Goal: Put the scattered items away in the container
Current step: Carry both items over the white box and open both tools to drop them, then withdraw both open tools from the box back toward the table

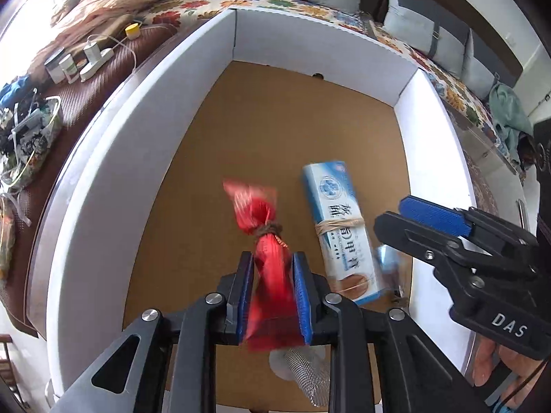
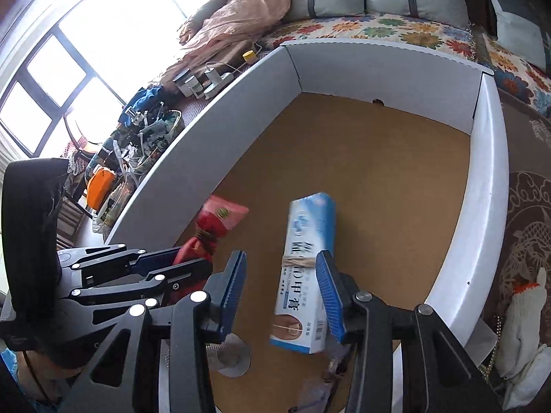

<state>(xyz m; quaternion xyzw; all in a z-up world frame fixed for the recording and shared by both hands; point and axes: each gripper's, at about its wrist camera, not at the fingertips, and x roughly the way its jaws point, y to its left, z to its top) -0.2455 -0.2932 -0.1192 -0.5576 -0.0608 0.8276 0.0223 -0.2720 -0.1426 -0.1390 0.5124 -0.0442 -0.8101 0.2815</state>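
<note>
Left gripper (image 1: 272,268) jaws clamped, right gripper (image 2: 282,275) jaws spread wide

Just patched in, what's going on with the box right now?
Both grippers are over the white-walled box. The left gripper is shut on a red pouch, holding it above the cardboard floor. The right gripper is open, and the blue-and-white carton shows between its fingers; whether it already lies on the floor is unclear. A metal mesh piece is also inside.

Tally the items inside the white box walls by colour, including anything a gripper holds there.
Red: 1, the red pouch held by the left gripper
Blue and white: 1, the ointment carton
Silver: 1, the mesh strainer
Unclear: 1 blurred bluish item
Total: 4
</note>
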